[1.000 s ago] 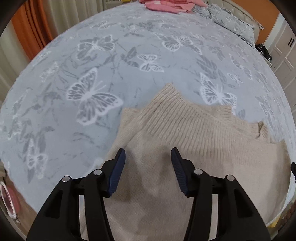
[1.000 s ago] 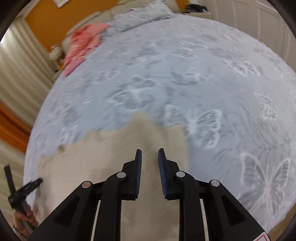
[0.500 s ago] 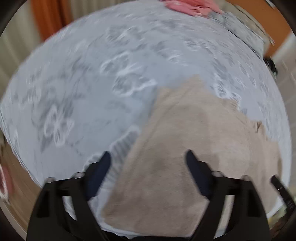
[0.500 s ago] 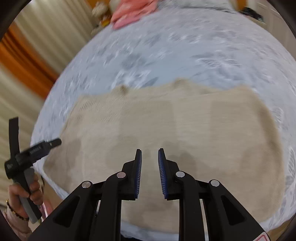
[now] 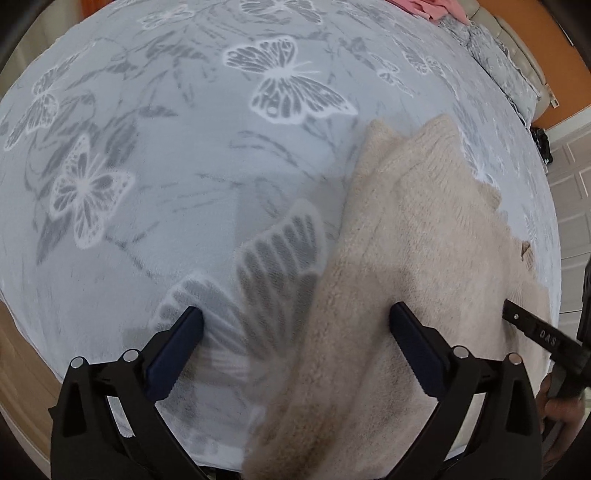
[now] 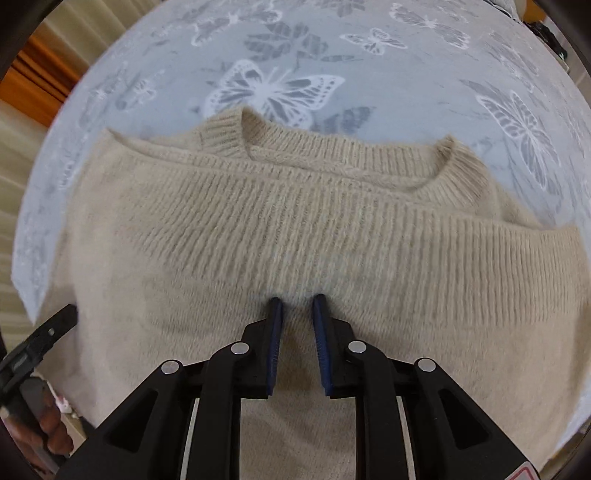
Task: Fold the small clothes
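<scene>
A beige knitted sweater lies flat on the butterfly-print bed cover, its ribbed neckline at the far side. My right gripper points straight down at the sweater's middle, below the neckline. Its jaws stand a narrow gap apart with no cloth pinched, and the tips are at the fuzzy surface. In the left wrist view the sweater fills the right side. My left gripper straddles its left edge, jaws opening wide: one finger over the cover, the other over the knit, nothing gripped.
Pink clothes and a pillow lie at the bed's far end. The other gripper's black frame and a hand show at the right edge. Curtains hang left; the bed's near edge runs just below both grippers.
The left jaws have spread from half open to wide and shifted to the sweater's left edge. The right gripper has swung from the sweater's right end to over its middle, gap unchanged.
</scene>
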The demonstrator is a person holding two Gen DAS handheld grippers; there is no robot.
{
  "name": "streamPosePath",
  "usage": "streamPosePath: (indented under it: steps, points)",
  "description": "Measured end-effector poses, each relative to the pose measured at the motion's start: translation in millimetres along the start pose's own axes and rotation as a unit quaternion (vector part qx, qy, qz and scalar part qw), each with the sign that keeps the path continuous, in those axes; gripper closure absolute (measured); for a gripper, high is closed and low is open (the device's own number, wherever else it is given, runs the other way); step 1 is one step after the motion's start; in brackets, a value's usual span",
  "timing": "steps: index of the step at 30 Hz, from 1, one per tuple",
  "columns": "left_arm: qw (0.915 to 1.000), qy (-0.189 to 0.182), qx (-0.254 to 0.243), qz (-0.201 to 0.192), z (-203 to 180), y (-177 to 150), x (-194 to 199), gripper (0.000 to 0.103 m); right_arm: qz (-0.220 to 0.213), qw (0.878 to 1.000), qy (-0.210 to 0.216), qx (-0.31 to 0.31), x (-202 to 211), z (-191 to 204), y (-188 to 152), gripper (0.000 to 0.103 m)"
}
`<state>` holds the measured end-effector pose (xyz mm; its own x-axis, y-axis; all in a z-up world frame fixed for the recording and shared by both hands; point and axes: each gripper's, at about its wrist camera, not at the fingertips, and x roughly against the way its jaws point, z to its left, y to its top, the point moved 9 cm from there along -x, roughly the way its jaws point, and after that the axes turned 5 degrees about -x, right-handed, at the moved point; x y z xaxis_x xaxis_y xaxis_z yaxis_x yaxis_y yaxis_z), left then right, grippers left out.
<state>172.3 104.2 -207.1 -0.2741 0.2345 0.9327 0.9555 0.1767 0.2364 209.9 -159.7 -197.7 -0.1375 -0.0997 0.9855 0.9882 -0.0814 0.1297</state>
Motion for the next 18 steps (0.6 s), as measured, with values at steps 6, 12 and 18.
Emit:
streamPosePath:
  steps: [6,12,18]
  points:
    - [0.9998,0.017,0.002,-0.011,-6.8,3.5,-3.8,0.005,0.023,1.000,-0.005,0.004,-9.7,4.0,5.6,0.084]
    - [0.9954,-0.094,0.003,-0.016,-63.5,15.6,13.7,0.088,0.002,1.000,-0.001,0.002,-9.2,2.1,4.6,0.084]
    - [0.9827,-0.166,-0.041,-0.072,-150.8,29.1,81.8,0.090,-0.019,0.999,0.047,-0.016,-2.4,-11.4,-5.8,0.084]
